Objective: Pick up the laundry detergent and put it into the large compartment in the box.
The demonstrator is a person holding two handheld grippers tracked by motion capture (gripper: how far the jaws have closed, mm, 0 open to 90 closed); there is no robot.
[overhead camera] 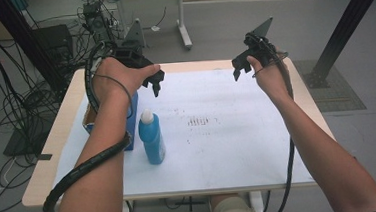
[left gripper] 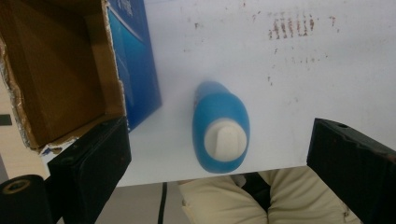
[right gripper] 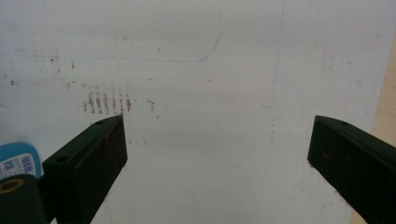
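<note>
Far left sits one open cardboard box (overhead camera: 90,118) with blue sides, mostly hidden under the left forearm in the high view. Just beside it stands one blue bottle (overhead camera: 151,138) with a white cap, upright on the white sheet (overhead camera: 239,147). The left gripper (overhead camera: 154,86) hangs above it, jaws spread wide, nothing held. Brownish smudges (overhead camera: 198,121) mid-sheet. The right gripper (overhead camera: 241,68) hovers wide open too, well apart from the bottle.
</note>
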